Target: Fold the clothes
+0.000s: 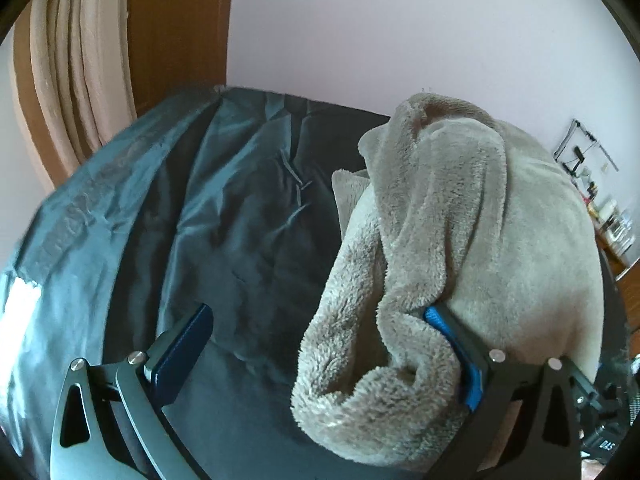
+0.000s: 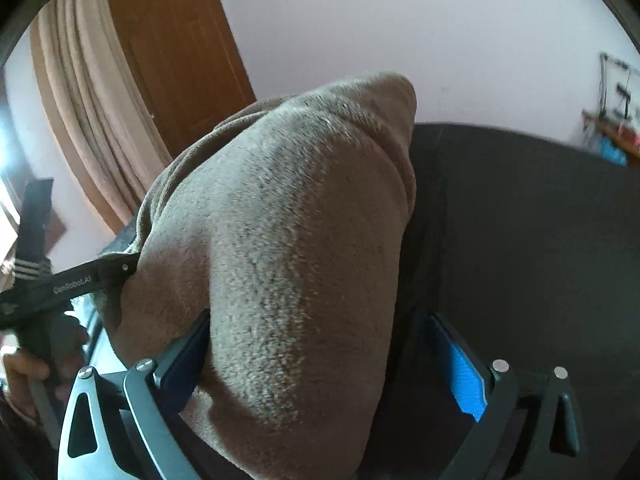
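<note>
Loosely, fleece garment (image 1: 460, 216) drapes both gaping grippers (bed (image 1: 240, 220) below)

A dark teal sheet (image 1: 224, 200) lies creased over the bed, its near side catching light. Behind it stands a brown wooden door (image 2: 180, 60) with a beige curtain (image 1: 84, 80) hanging in folds just beside it – both against a plain pale wall (image 1: 400, 32). Far right, a cluttered shelf (image 1: 612, 220) – its contents too blurred to tell

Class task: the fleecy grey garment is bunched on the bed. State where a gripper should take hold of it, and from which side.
Grip the rolled hem of the fleecy grey garment, coming from the bare dark bed sheet side: that thick edge hangs free, while the rest is a smooth mound.
</note>
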Demonstrator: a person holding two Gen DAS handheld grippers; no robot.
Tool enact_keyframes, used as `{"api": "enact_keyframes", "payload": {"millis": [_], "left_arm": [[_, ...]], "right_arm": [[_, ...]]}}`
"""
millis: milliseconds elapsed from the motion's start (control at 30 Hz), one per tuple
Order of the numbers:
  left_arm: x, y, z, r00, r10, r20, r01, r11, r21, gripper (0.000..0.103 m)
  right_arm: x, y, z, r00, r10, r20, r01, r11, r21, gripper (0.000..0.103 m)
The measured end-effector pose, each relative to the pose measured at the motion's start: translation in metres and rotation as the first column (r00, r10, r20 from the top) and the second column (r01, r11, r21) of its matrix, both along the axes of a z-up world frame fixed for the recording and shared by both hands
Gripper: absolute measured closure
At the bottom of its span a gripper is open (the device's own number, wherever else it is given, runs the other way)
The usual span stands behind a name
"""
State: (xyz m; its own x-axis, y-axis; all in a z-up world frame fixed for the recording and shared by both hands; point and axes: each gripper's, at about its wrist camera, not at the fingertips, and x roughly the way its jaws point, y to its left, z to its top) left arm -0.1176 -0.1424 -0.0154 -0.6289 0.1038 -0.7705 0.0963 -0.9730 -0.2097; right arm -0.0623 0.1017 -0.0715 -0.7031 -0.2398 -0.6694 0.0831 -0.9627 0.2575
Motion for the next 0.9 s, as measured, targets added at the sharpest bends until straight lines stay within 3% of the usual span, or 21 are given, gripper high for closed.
{"api": "enact_keyframes", "payload": {"millis": [167,500,800,900], "left_arm": [[-0.011,-0.001,-0.007,1.0,0.012,0.002,-0.012,1.0,0.018,0.0],[-0.016,-0.002,-0.009,0.999,0.028,-0.025,-0.029,0.999,-0.017,0.0],[-0.013,0.013,-0.007,0.994,0.043,-0.102,-0.052,0.994,-0.092,0.0],[-0.01,0.008,-0.006,0.995,0.043,-0.092,-0.048,0.997,-0.058,0.0]], "right_arm": [[-0.009,0.003,-0.004,1.0,0.012,0.013,-0.011,0.999,-0.033,0.001],[-0.023,0.007,-0.008,1.0,0.013,0.023,-0.012,0.998,-0.062,0.001],[-0.033,0.006,-0.009,1.0,0.0,0.016,0.001,0.999,-0.045,0.001],[-0.036,0.006,-0.009,1.0,-0.005,0.011,0.006,1.0,-0.031,0.001]]}}
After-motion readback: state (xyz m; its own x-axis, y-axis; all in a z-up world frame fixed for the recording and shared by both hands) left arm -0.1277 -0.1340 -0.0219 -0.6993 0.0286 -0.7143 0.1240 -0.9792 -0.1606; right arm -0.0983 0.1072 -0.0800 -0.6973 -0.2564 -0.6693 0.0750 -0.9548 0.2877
